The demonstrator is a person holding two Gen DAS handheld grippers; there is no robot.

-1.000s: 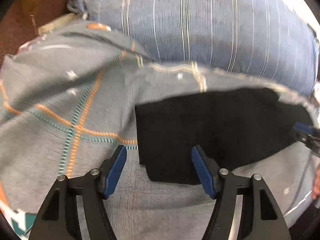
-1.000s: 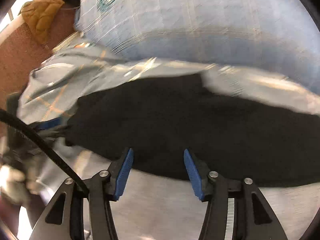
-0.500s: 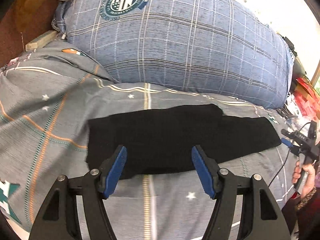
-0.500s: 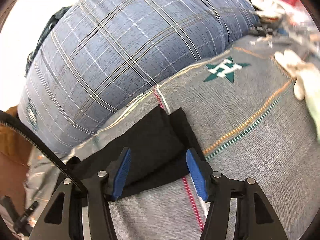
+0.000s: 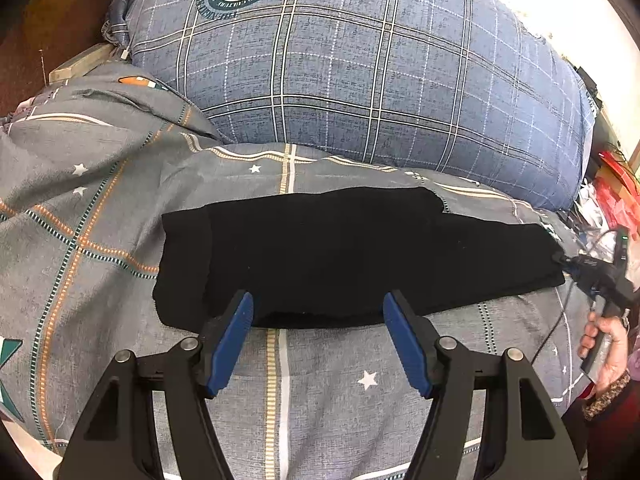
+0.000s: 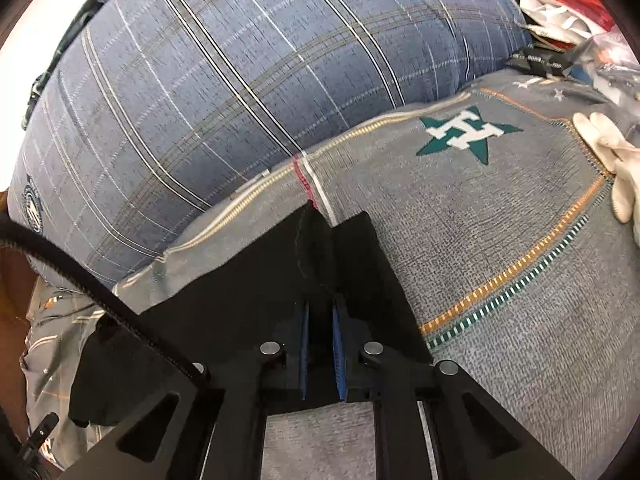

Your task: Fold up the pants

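The black pants [image 5: 340, 260] lie folded into a long strip across a bed, on a grey sheet [image 5: 100, 208] printed with stars and orange-and-teal stitched lines. Behind them, touching the sheet, sits a big blue plaid pillow [image 5: 360, 72] with a round crest near its top.

The left tongs [image 5: 318, 316] stand wide, their 2 blue pads [image 5: 234, 336] over the near edge of the strip with nothing gripped between them.

The right tongs [image 6: 320, 344] have just been closing and now stand narrow, pinching a raised ridge of the pants' fabric at the strip's far right end. In the right wrist view the cloth [image 6: 340, 264] rises into a fold that runs forward from between the pads [image 6: 339, 356]. From the left wrist view the same tongs [image 5: 568, 264] show at the right edge, meeting the end of the strip, with a hand [image 5: 604, 348] on the handle.

A teal star with a white letter [image 6: 460, 132] marks the sheet beyond that end, and a white glove [image 6: 612, 160] lies further right.
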